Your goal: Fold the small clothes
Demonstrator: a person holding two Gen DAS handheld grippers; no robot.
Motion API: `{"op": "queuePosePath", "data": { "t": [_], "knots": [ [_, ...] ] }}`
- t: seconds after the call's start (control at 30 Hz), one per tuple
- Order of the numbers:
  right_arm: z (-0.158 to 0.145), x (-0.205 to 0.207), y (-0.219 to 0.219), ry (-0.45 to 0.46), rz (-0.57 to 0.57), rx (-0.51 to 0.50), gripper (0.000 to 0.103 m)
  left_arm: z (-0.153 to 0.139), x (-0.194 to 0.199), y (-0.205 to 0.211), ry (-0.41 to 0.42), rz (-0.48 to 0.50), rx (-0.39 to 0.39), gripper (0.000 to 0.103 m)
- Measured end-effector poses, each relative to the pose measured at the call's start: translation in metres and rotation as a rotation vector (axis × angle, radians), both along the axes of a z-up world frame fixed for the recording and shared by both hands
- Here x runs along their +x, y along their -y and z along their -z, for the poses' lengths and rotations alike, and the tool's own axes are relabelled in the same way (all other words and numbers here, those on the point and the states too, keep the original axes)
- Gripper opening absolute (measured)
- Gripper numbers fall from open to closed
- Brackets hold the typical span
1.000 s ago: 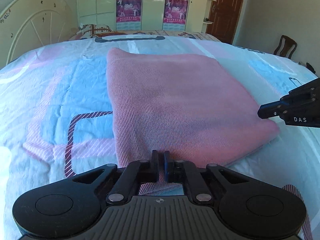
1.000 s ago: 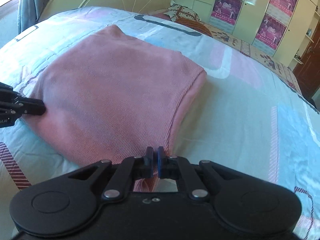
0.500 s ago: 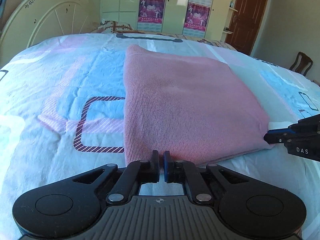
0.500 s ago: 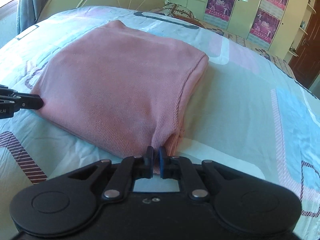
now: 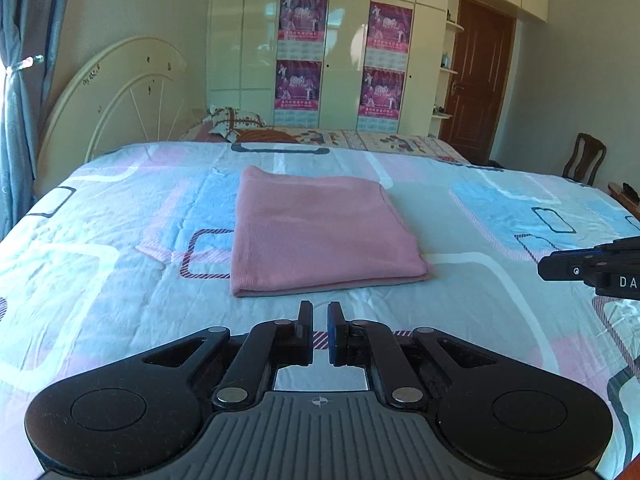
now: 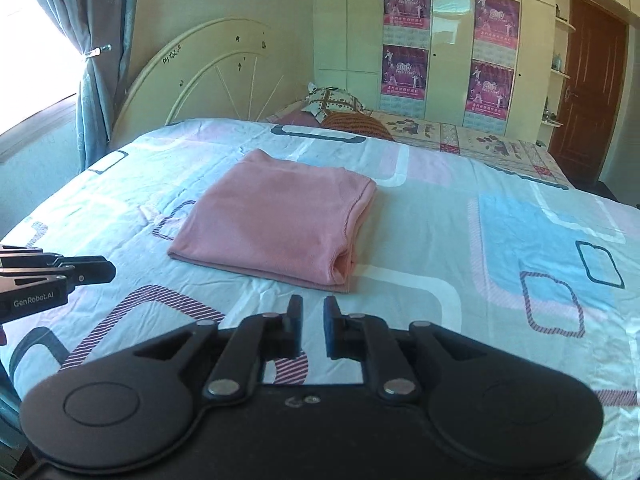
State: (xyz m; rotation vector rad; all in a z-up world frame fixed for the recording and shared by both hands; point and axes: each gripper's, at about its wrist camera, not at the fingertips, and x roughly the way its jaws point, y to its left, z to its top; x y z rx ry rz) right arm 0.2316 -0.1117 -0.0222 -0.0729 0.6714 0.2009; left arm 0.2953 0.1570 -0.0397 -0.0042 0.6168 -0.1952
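A pink knit garment [image 5: 320, 232] lies folded into a flat rectangle on the patterned bed sheet [image 5: 100, 264]; it also shows in the right wrist view [image 6: 280, 216]. My left gripper [image 5: 319, 314] is slightly open and empty, pulled back from the garment's near edge. My right gripper [image 6: 309, 308] is slightly open and empty, also short of the garment. Each gripper shows at the edge of the other's view: the right one [image 5: 560, 268] and the left one [image 6: 100, 270].
A cream headboard [image 6: 208, 76] and pillows [image 6: 336, 100] stand at the far end of the bed. Wardrobes with posters [image 5: 344, 60] and a brown door [image 5: 476, 80] line the back wall. A wooden chair [image 5: 584, 160] stands at the right. Curtains [image 6: 96, 56] hang at the left.
Both grippers let go of the pink garment's near edge, opened a little and drew back and up from it. The garment now lies folded on the sheet.
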Motion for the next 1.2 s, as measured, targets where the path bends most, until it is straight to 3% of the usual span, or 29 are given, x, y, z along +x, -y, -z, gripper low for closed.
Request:
{"op": "queuePosePath", "data": {
  "t": [0.07,0.1,0.13,0.17,0.2,0.23,0.43,0.67,1.2],
  "knots": [
    [-0.007,-0.020,0.003,0.016,0.015,0.018,0.036,-0.008,-0.021,0.000,0.026,-0.007,-0.001,0.007],
    [-0.009,-0.028,0.004,0.019,0.027,0.017,0.063,-0.012,-0.031,0.000,0.034,-0.014,-0.009,0.021],
    [-0.012,-0.039,0.004,0.041,0.046,0.011,0.091,-0.017,-0.043,-0.001,0.045,-0.023,-0.017,0.038],
    [-0.015,-0.050,0.005,0.084,0.059,0.007,0.100,-0.021,-0.056,-0.002,0.071,-0.040,-0.017,0.087],
    [-0.017,-0.060,0.006,0.116,0.072,0.001,0.102,-0.025,-0.070,-0.001,0.126,-0.073,-0.011,0.103],
    [-0.018,-0.066,0.006,0.112,0.088,-0.012,0.103,-0.027,-0.082,0.000,0.169,-0.082,0.004,0.103],
    [-0.024,-0.099,0.010,0.072,0.130,-0.002,0.103,-0.040,-0.125,0.006,0.181,-0.062,0.013,0.103],
    [-0.035,-0.135,0.002,0.130,0.124,-0.020,0.103,-0.051,-0.152,0.013,0.163,-0.077,0.008,0.103],
    [-0.049,-0.153,-0.003,0.191,0.112,-0.017,0.103,-0.064,-0.177,0.017,0.218,-0.082,-0.010,0.103]
  ]
}}
